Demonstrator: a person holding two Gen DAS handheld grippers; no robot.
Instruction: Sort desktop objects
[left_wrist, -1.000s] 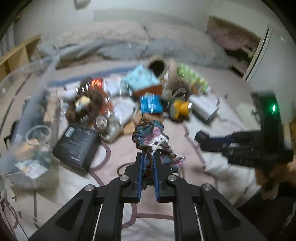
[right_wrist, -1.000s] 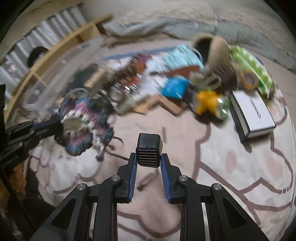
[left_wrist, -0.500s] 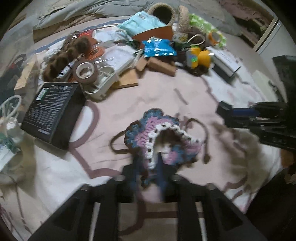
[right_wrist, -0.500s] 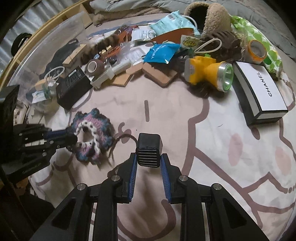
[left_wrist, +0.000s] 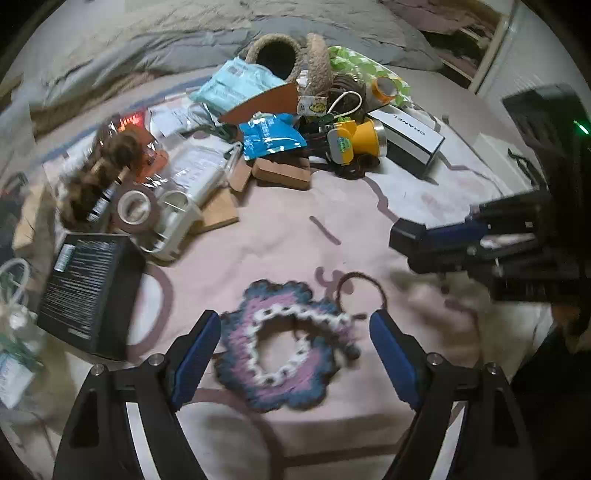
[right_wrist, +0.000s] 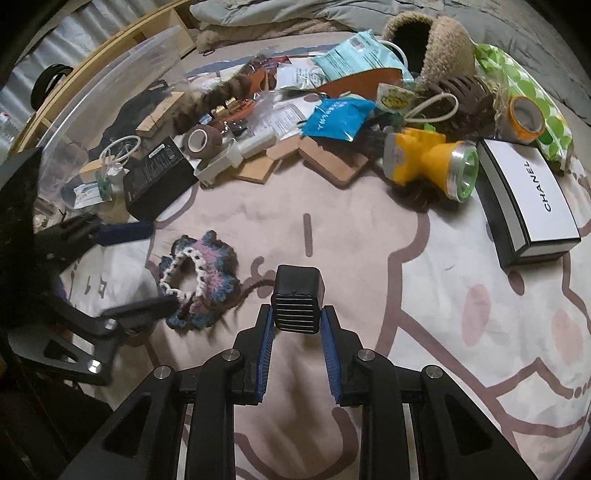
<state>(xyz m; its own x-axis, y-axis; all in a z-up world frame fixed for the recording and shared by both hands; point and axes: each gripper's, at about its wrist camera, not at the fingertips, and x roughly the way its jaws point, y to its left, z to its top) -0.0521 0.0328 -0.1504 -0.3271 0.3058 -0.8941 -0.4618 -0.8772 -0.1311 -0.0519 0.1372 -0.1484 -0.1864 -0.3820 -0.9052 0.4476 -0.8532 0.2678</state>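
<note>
— Where's the blue, pink and white crocheted ring (left_wrist: 284, 347)?
— Flat on the pink blanket (left_wrist: 280, 229), between the left gripper (left_wrist: 291, 345)'s spreading blue pads; neither pad touches it.
— And the right gripper (right_wrist: 297, 326)?
— Clamped on a small ribbed black block (right_wrist: 298, 299), right of the ring, with the clutter pile farther off.

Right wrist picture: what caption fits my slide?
Right gripper clamps a black block; crocheted scrunchie lies released beside it.
</note>
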